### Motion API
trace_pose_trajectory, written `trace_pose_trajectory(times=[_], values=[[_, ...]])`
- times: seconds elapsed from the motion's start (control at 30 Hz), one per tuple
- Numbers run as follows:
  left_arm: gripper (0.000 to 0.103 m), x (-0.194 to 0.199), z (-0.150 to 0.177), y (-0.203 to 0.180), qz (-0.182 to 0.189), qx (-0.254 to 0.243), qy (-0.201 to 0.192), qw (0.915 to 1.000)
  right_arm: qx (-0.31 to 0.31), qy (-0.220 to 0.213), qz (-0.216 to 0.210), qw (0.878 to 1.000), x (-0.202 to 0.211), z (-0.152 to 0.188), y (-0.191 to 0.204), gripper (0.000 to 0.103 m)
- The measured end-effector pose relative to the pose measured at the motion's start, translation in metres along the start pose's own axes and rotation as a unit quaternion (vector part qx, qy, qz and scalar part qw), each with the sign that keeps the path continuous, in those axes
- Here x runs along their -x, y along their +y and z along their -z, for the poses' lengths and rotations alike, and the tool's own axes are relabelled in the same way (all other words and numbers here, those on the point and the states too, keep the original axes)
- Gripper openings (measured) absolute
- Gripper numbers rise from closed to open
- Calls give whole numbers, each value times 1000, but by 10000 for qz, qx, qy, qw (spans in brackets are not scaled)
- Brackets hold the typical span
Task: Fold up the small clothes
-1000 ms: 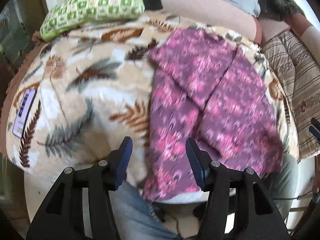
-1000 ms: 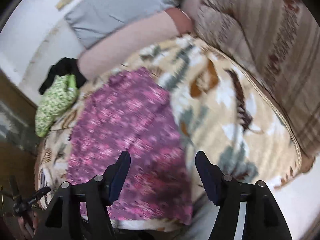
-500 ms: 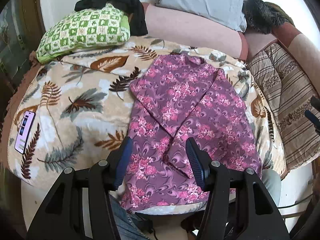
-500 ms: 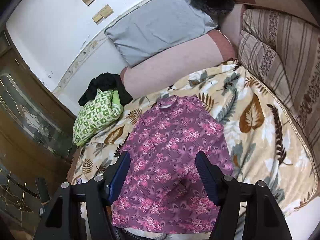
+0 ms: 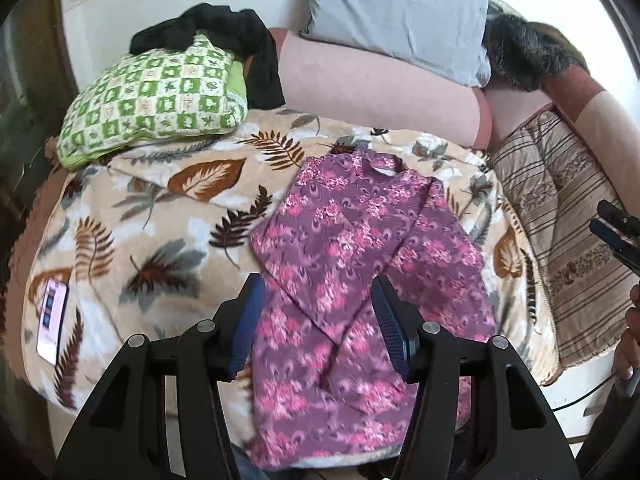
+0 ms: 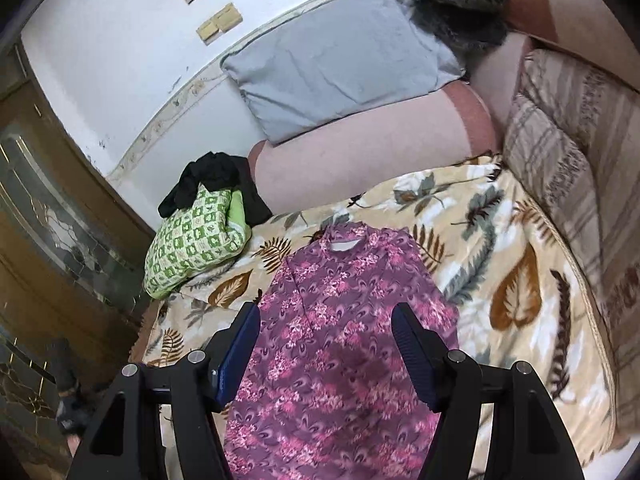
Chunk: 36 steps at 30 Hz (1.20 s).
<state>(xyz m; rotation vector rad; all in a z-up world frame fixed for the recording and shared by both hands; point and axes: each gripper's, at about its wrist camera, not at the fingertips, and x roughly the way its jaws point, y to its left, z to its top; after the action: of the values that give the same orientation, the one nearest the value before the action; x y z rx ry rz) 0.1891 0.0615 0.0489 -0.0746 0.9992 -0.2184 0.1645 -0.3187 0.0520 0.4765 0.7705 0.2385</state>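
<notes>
A purple top with pink flowers lies flat on a leaf-patterned blanket, collar at the far end, both sides folded inward over its middle. The same top fills the middle of the right wrist view. My left gripper hovers above the garment's near half, open, nothing between its blue pads. My right gripper also hangs above the garment, open and empty. The right gripper's tips show at the right edge of the left wrist view.
A green checked cushion with a black cloth on it sits at the blanket's far left. A phone lies on the blanket's left edge. A grey pillow, a pink bolster and a striped cushion border the bed.
Both grippers have risen and drawn back from the garment, so the whole top and the pillows behind it now show. The top lies where it was, folded inward.
</notes>
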Motion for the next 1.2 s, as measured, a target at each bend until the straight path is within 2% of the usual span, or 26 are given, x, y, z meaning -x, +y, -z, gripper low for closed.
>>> trace_pose_trajectory(times=[0.17, 0.27, 0.4, 0.57, 0.7, 0.77, 0.83, 0.9, 1.0, 1.03, 1.07, 1.1, 1.13, 1.17, 1.2], values=[[55, -56, -37, 14, -76, 101, 278, 9995, -48, 418, -103, 9991, -53, -21, -20, 66], [55, -100, -59, 20, -241, 113, 497, 9984, -205, 783, -87, 9967, -99, -34, -42, 66], [55, -169, -94, 25, -157, 181, 778, 9967, -379, 1200, -68, 9920, -160, -48, -73, 66], [55, -246, -126, 29, -253, 268, 1062, 9937, -476, 1489, 141, 9876, -233, -70, -111, 66], [55, -310, -146, 30, -13, 417, 1397, 9893, -610, 1715, 268, 9829, -291, -88, -138, 66], [55, -340, -155, 30, -43, 417, 1517, 9875, -664, 1806, 415, 9804, -315, -94, -149, 66], [55, -360, -162, 32, -108, 479, 1572, 9863, -765, 1910, 569, 9769, -338, -99, -161, 66], [55, -370, -168, 34, 15, 592, 1557, 9860, -823, 2007, 604, 9743, -362, -102, -174, 66], [55, -396, -172, 33, -100, 487, 1790, 9826, -676, 2104, 878, 9713, -382, -106, -181, 56], [55, -401, -172, 31, -201, 444, 1805, 9824, -670, 2192, 908, 9691, -391, -105, -184, 46], [40, -400, -172, 30, -279, 390, 1742, 9835, -725, 2222, 912, 9680, -395, -104, -187, 34], [18, -397, -174, 28, -341, 311, 1696, 9844, -731, 2251, 866, 9677, -398, -102, -187, 26], [8, -396, -175, 29, -163, 372, 1730, 9841, -667, 2273, 879, 9676, -399, -102, -185, 7], [6, -393, -177, 32, 54, 491, 1771, 9830, -533, 2278, 1011, 9670, -398, -102, -181, 7], [5, -384, -179, 35, -20, 497, 1674, 9846, -482, 2239, 1047, 9678, -395, -102, -178, 7]])
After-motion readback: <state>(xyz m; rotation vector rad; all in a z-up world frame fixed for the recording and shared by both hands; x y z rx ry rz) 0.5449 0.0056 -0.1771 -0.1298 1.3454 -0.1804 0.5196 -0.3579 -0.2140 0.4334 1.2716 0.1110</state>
